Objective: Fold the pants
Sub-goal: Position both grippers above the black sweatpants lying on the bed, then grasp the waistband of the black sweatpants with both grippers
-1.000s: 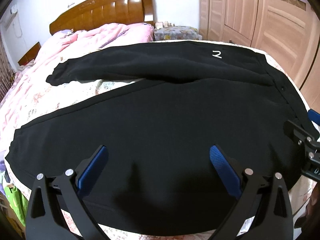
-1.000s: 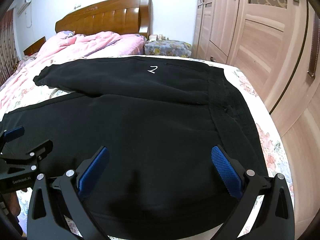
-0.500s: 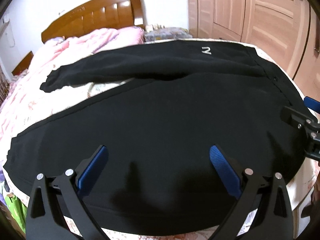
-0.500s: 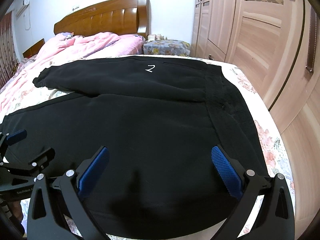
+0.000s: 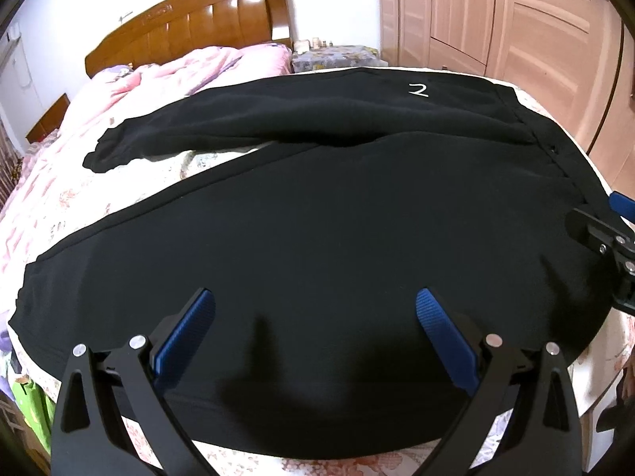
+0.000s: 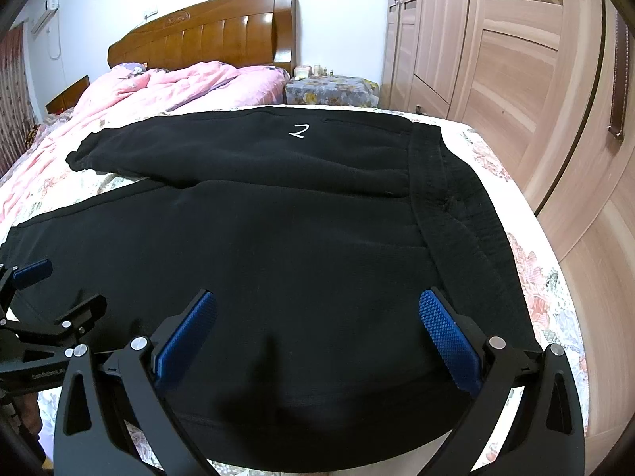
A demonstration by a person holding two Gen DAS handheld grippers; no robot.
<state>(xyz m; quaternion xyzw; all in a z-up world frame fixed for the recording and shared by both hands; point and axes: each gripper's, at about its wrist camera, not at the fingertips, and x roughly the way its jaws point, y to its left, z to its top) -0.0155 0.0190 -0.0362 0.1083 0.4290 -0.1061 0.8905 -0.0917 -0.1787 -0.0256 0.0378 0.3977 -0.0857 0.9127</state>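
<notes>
Black pants (image 5: 317, 238) lie spread flat on the bed (image 6: 535, 277), both legs apart, no fold made yet. The left gripper (image 5: 315, 317) and right gripper (image 6: 317, 317) hover above the near leg, fingers wide apart, holding nothing.

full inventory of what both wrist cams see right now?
pants: 1, black, spread flat across the bed, white mark on the far leg
bedsheet: 1, floral, under the pants
quilt: 1, pink, bunched near the headboard
headboard: 1, brown wood, far end
nightstand: 1, floral cover, beside the bed
wardrobe: 1, light wood, right side
left gripper: black, blue pads, open above the near leg
right gripper: same, open near the waistband
</notes>
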